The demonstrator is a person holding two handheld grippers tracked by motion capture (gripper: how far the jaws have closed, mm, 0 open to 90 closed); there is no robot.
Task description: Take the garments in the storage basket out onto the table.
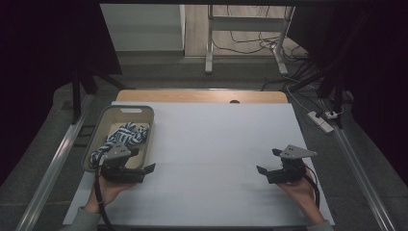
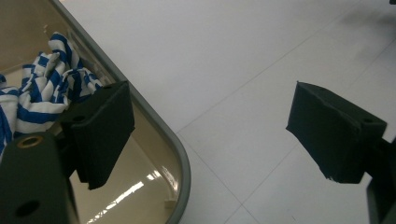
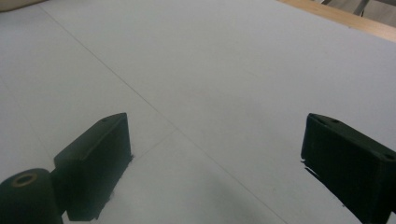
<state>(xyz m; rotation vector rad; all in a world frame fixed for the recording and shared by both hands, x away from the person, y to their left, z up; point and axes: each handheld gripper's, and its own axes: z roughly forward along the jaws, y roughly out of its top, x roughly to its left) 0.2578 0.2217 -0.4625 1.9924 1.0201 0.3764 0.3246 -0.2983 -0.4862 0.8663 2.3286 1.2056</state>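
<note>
Two grippers, left gripper [image 1: 142, 160] and right gripper [image 1: 268, 161], stood wide apart, empty; a striped cloth [image 1: 120, 137] lay lengthwise in the beige bin [image 1: 146, 117] beside the left.

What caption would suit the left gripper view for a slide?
Open left tool poised at the beige bin's rim, striped cloth inside.

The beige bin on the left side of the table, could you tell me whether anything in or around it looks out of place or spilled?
Nothing stands out. The blue-and-white striped cloth lies bunched inside the bin, none of it on the white table. The bin sits flat. The left gripper hangs open at its near corner; the right gripper is open too.
</note>
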